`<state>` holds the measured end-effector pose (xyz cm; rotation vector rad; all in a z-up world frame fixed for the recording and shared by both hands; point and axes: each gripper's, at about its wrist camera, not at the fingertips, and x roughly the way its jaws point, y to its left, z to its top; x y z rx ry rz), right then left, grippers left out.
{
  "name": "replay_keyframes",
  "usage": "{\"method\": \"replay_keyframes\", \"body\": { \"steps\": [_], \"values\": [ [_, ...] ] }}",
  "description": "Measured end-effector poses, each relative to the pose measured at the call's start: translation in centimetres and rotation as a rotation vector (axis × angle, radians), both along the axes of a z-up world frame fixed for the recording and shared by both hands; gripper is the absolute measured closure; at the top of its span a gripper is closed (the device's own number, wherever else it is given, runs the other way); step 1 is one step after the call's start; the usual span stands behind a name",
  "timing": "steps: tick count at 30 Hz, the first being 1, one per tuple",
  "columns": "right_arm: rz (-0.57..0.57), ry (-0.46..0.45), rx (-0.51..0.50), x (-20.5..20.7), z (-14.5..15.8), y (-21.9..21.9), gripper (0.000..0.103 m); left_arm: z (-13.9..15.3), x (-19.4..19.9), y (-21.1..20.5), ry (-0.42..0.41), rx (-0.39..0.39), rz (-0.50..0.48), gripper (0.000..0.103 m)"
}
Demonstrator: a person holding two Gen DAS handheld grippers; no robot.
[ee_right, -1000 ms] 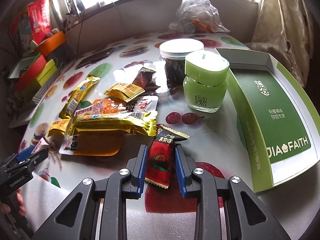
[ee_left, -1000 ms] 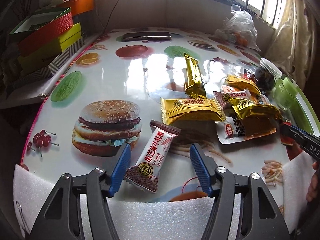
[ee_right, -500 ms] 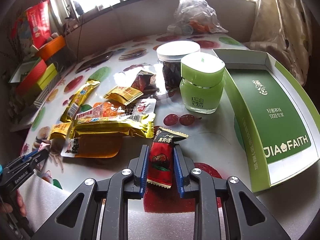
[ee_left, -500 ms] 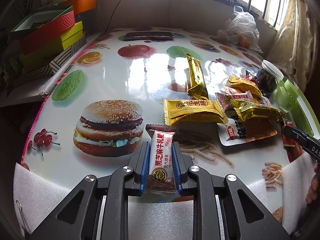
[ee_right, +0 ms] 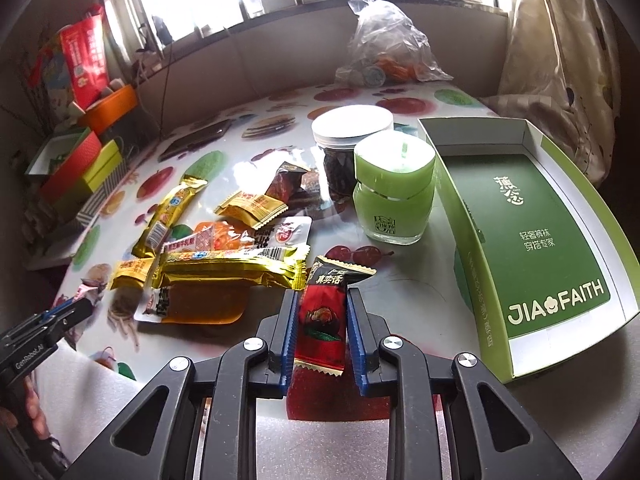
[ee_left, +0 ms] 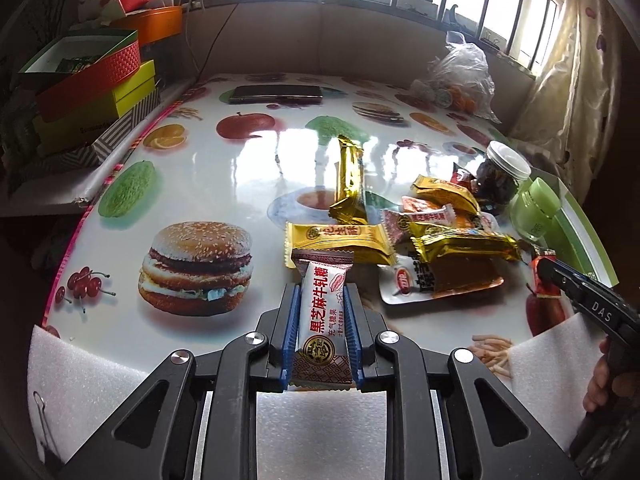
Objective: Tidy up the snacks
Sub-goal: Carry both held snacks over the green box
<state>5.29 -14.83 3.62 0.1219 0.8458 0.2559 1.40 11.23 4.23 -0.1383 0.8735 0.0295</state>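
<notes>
My left gripper [ee_left: 322, 300] is shut on a white and brown sesame candy packet [ee_left: 322, 320], held above the table's near edge. My right gripper [ee_right: 322, 300] is shut on a red and black snack packet [ee_right: 324, 320], lifted off the table. A pile of gold and orange snack packets [ee_left: 432, 236] lies between them; it also shows in the right wrist view [ee_right: 228, 264]. An open green box [ee_right: 536, 240] lies to the right of the right gripper. The right gripper's tip [ee_left: 548, 270] shows at the right of the left wrist view.
A green jar [ee_right: 394, 188] and a white-lidded jar [ee_right: 348, 148] stand beside the green box. Stacked red and yellow boxes [ee_left: 92, 88] sit at the table's left. A phone [ee_left: 276, 94] and a plastic bag [ee_left: 460, 76] lie at the back. White foam pads [ee_left: 88, 384] cover the near edge.
My left gripper closed on the sesame candy packet and lifted it. My right gripper stayed shut on the red packet and rose slightly.
</notes>
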Motion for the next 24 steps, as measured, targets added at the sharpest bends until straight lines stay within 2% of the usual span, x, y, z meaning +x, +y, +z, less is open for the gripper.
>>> {"method": "replay_keyframes", "body": {
  "steps": [13, 24],
  "values": [
    [0.03, -0.053, 0.023, -1.6, 3.0, -1.7, 0.081, 2.3, 0.5, -5.8, -0.027, -0.064, -0.115, 0.08],
    [-0.032, -0.073, 0.033, -1.9, 4.6, -5.4, 0.081, 4.3, 2.2, -11.6, -0.043, -0.087, -0.237, 0.08]
  ]
}}
